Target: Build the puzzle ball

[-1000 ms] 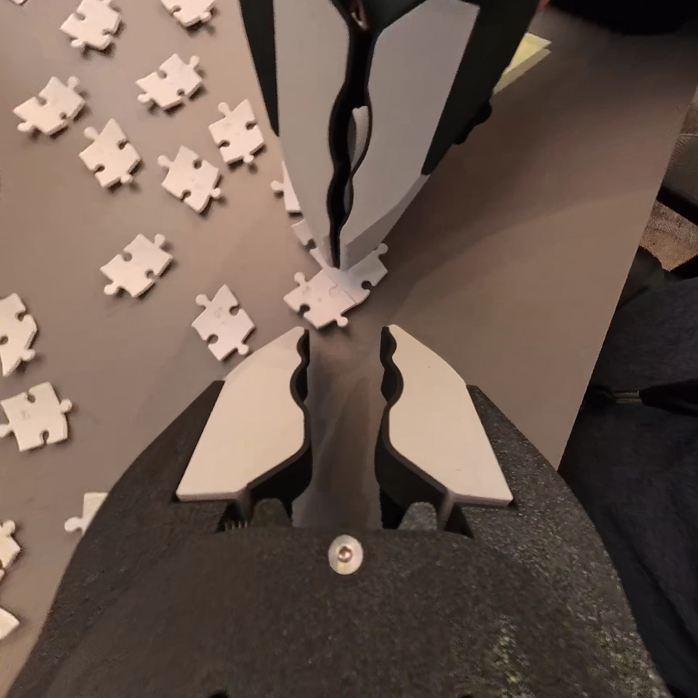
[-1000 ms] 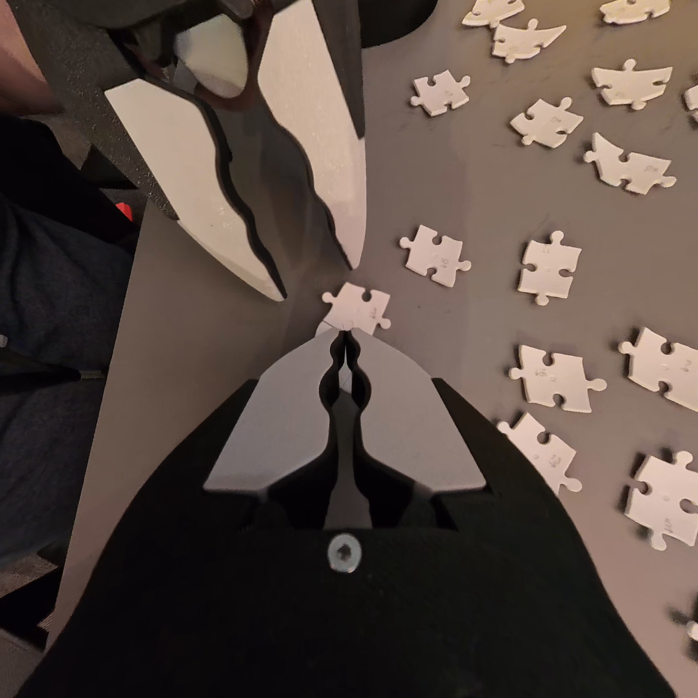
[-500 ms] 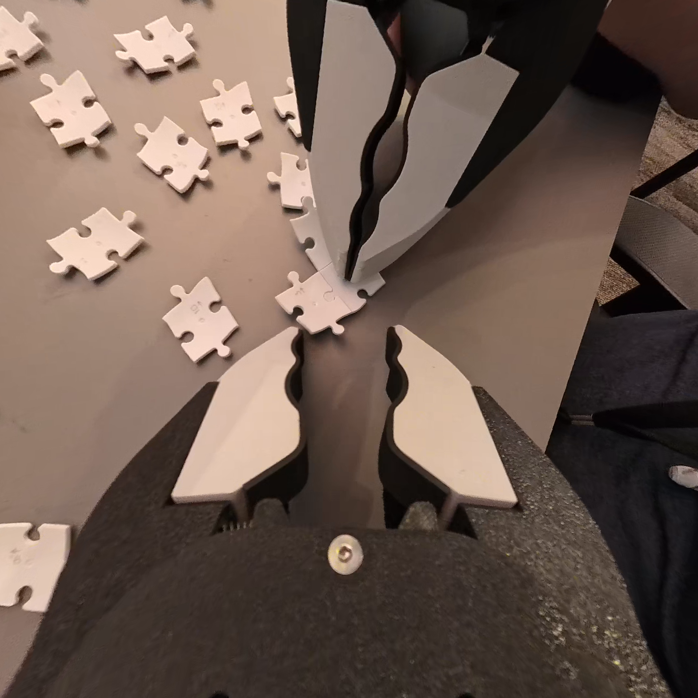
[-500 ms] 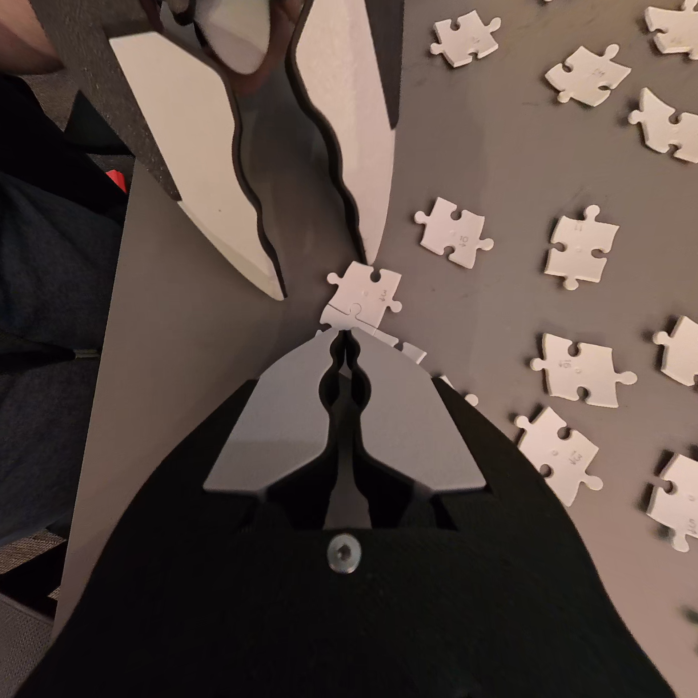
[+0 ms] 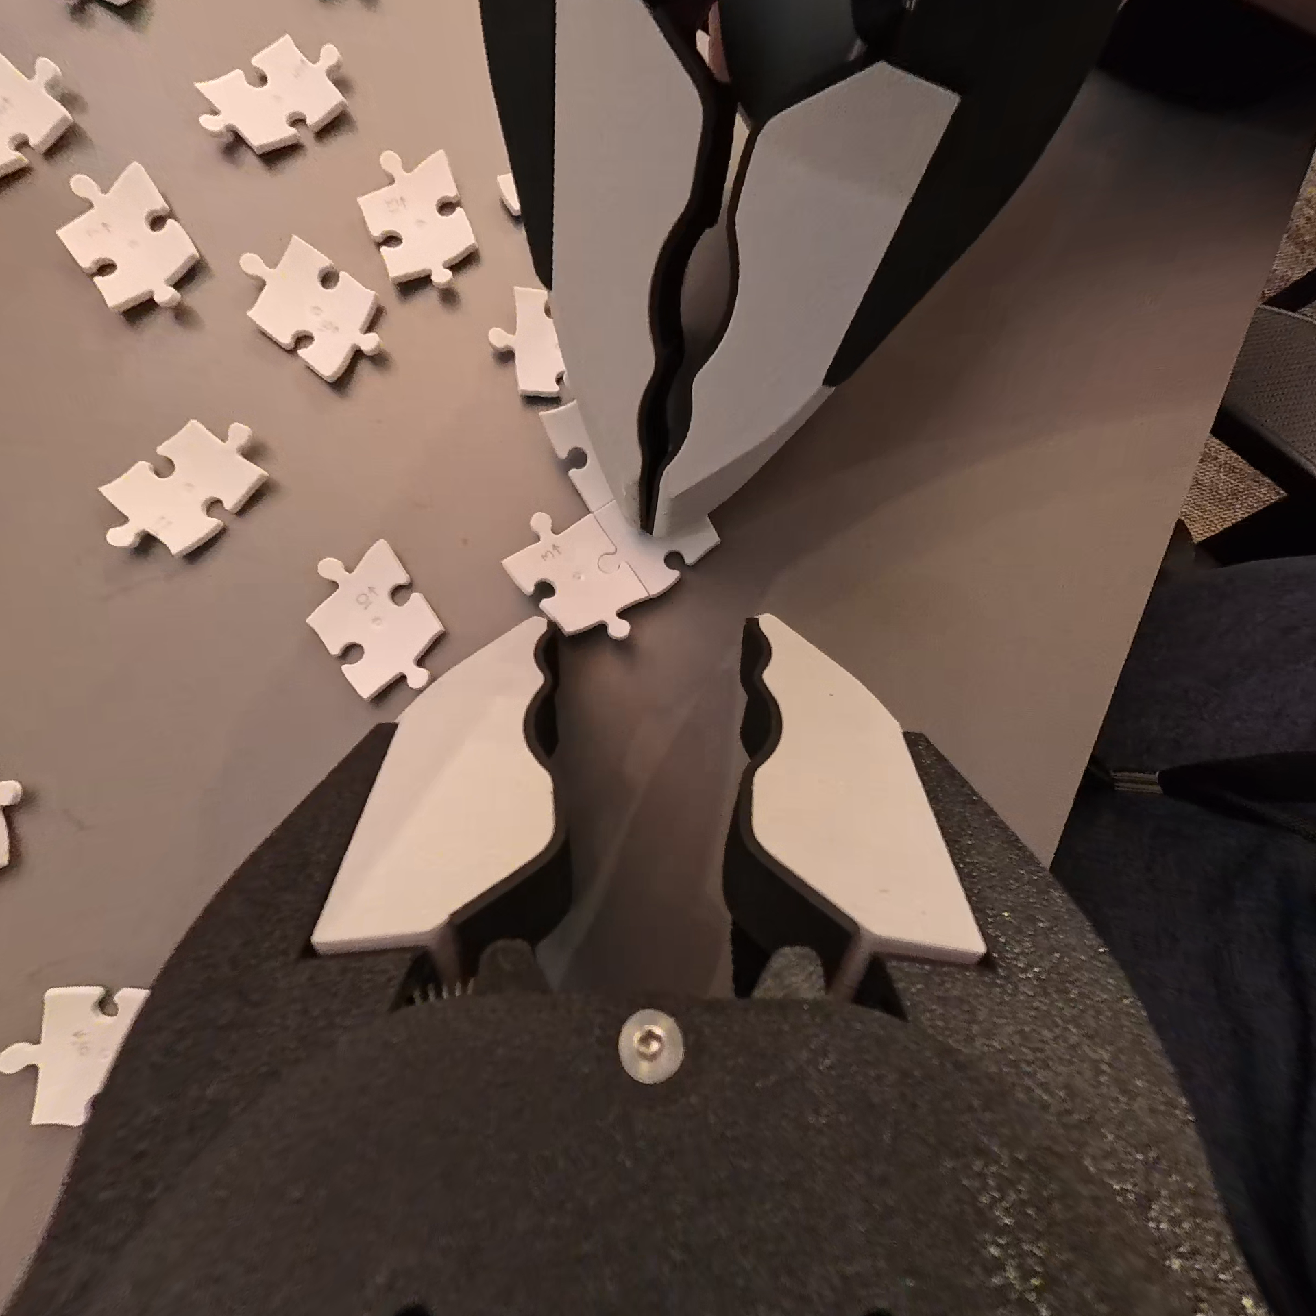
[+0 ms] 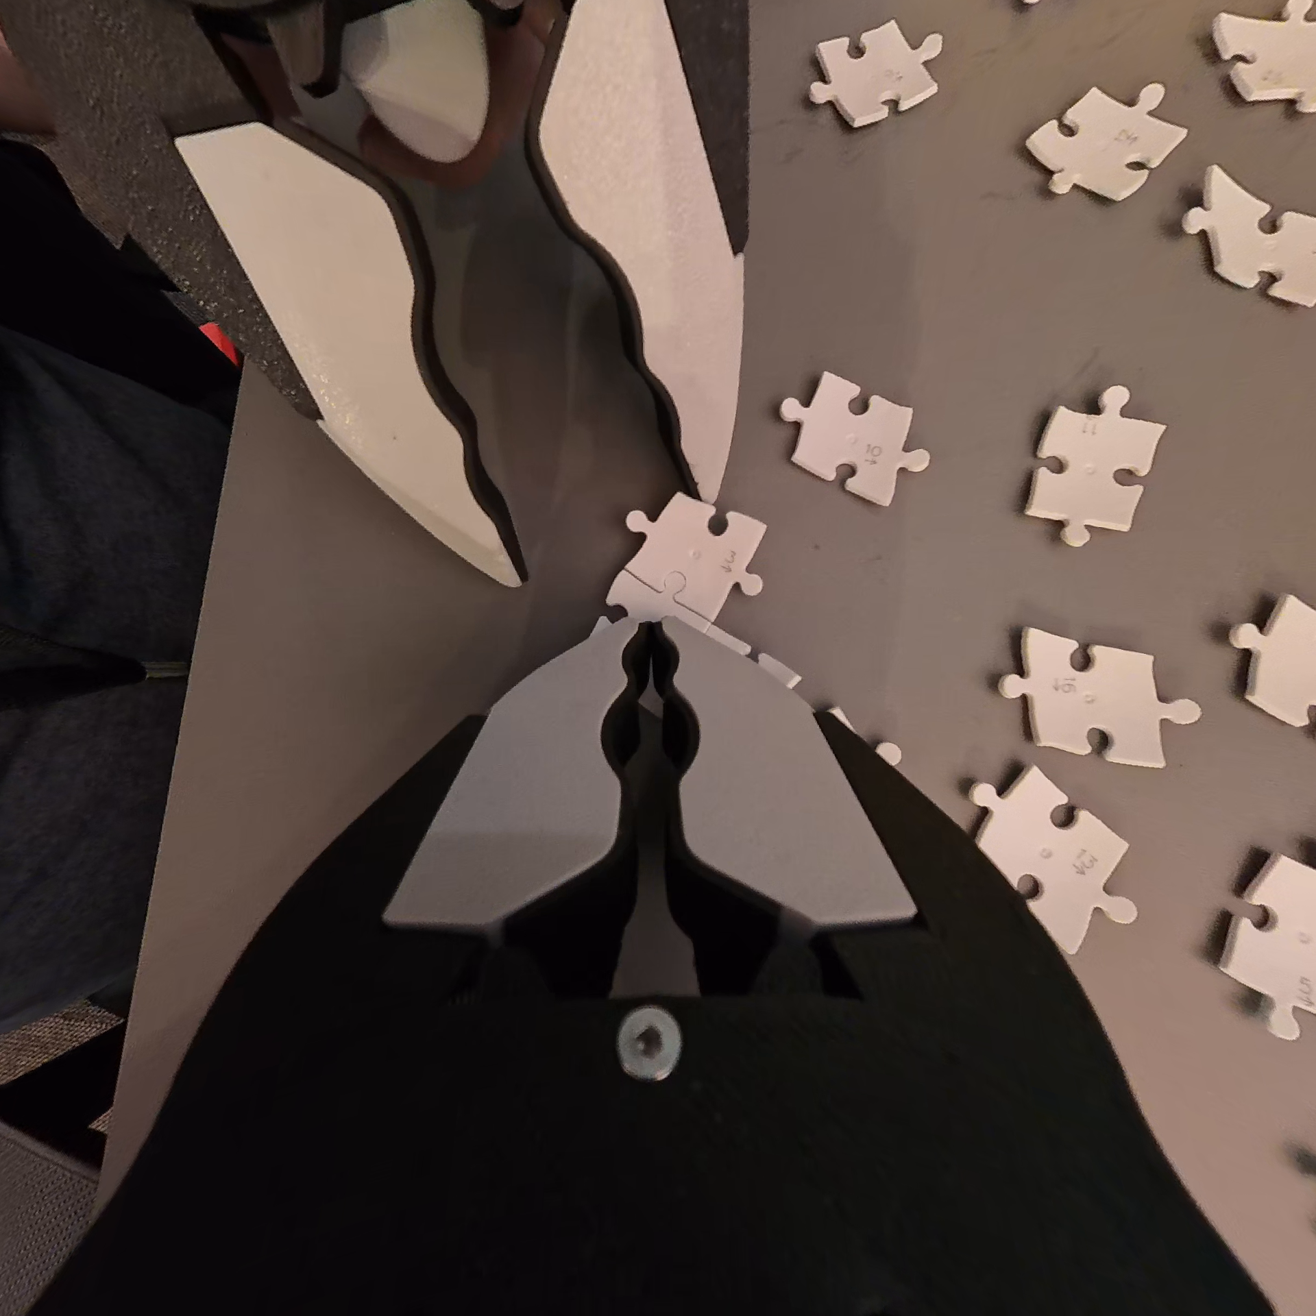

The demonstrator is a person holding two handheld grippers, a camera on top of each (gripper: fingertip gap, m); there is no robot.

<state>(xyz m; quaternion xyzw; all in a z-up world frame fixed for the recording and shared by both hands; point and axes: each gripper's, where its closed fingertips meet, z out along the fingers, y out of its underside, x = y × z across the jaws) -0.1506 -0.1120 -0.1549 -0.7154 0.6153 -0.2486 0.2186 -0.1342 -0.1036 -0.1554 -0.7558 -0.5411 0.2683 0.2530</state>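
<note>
A short curved chain of joined white puzzle pieces lies flat on the grey table; it also shows in the right wrist view. My right gripper is shut, and its tips rest on top of the chain's end piece; it comes down from above in the left wrist view. My left gripper is open and empty, just in front of the chain, with its left fingertip nearly at the nearest piece. In the right wrist view the left gripper faces mine across the chain. More of the chain is hidden under my right fingers.
Several loose white puzzle pieces lie scattered on the table, such as one piece close by on the left and one piece to the right. The table edge runs close on the right. A person's dark-clothed lap is beyond it. The tips of both grippers are at nearly the same place.
The left gripper has come lower and nearer the table, and its jaws stand a little wider. The right gripper stays shut on top of the chain, which has barely moved.
</note>
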